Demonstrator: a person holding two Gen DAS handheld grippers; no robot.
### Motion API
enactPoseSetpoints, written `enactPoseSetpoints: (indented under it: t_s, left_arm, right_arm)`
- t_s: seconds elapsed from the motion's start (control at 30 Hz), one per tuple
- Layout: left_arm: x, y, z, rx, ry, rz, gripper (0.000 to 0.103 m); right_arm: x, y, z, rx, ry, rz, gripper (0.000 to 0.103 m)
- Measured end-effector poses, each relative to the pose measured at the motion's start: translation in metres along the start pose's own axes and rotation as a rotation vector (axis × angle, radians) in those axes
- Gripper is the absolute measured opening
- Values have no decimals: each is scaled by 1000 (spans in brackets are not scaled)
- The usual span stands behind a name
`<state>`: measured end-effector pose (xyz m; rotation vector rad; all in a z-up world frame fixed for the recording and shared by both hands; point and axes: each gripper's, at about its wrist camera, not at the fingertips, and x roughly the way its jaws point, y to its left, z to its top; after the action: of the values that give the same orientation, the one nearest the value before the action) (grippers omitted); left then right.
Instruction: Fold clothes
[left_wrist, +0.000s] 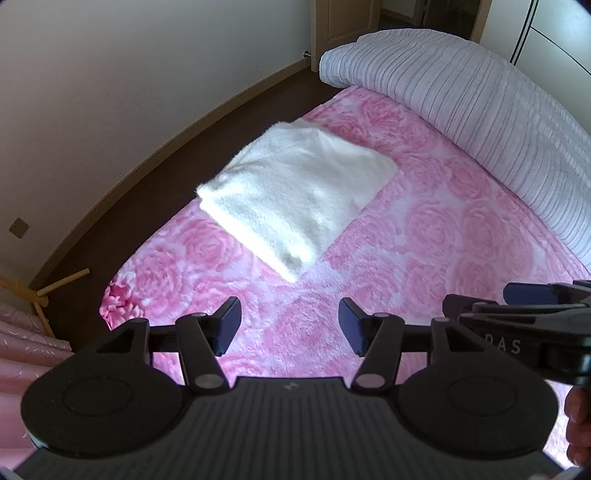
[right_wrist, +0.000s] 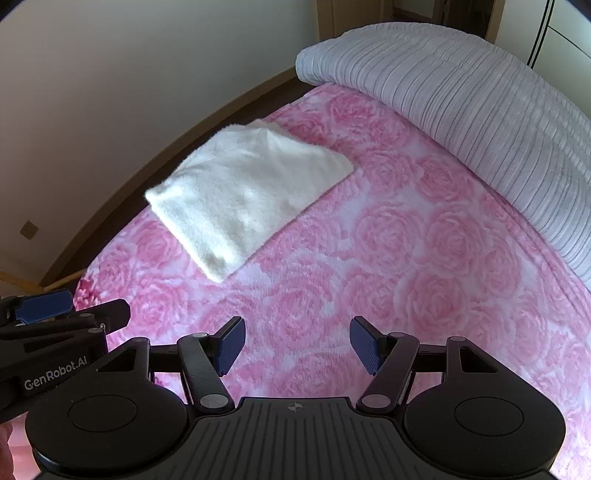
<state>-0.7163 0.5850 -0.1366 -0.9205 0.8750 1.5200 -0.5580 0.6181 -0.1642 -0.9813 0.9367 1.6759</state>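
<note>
Keep both open, empty tongs — left (left_wrist: 290, 325), right (right_wrist: 297, 345) — low toward the folded white garment (left_wrist: 295, 195), gripping its near edge evenly.

"GenRobot.AI" is being shown in white letters on the black body of the left gripper (right_wrist: 62, 314) at the near left of the right wrist view, while only "DAS" is being made out on the right gripper (left_wrist: 517, 299) at the near right of the left wrist view.
</note>
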Motion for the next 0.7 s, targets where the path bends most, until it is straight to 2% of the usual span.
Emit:
enactPoseSetpoints:
  t_s: [0.7]
  left_arm:
    - [20, 21, 17, 3, 6, 6, 55]
  right_arm:
    - [26, 16, 23, 9, 27, -10, 66]
